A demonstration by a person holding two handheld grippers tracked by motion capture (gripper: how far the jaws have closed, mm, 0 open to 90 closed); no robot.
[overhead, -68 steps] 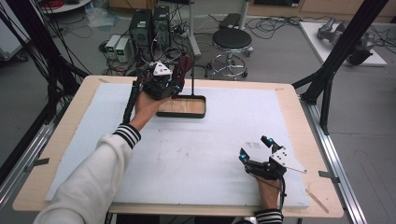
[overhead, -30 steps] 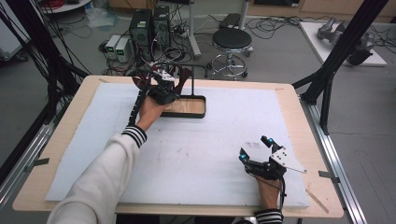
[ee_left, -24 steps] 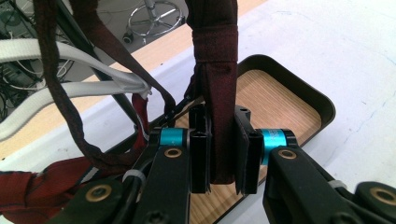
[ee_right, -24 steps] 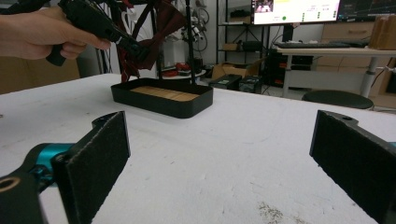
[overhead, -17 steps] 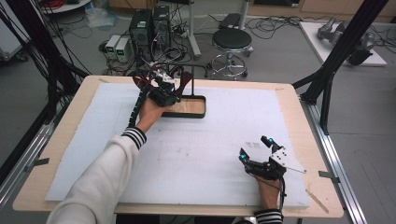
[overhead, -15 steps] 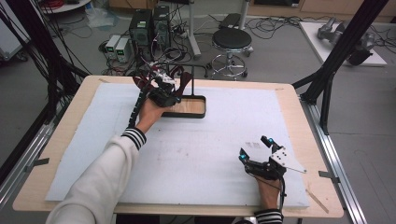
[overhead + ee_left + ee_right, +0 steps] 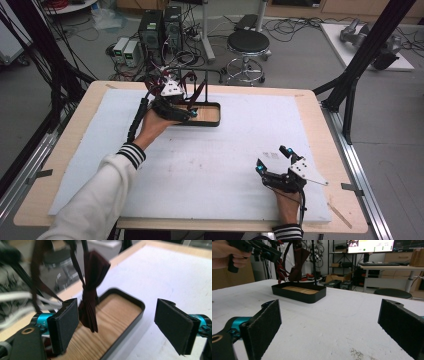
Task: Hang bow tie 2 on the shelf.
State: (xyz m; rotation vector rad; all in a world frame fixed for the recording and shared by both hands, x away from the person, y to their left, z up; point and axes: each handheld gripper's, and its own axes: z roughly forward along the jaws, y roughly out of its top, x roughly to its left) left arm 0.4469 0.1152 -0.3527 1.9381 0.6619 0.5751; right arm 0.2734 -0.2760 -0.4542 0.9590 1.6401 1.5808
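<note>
A research lab or robotics workspace is shown. A wooden table (image 7: 320, 107) covered with a white foam sheet (image 7: 210, 165) is framed by black metal struts (image 7: 365, 50) and aluminium rails (image 7: 365, 180). On the grey floor beyond the far edge, desktop computer towers (image 7: 161, 27) are set among tangled cables (image 7: 295, 25), and a round black stool (image 7: 248, 42) is placed nearby. In the right gripper view, a lit monitor (image 7: 372, 245) with charts is seen above a long desk (image 7: 387, 266), with metal shelving (image 7: 337, 255) and a cardboard box (image 7: 334, 277) at the far wall.
</note>
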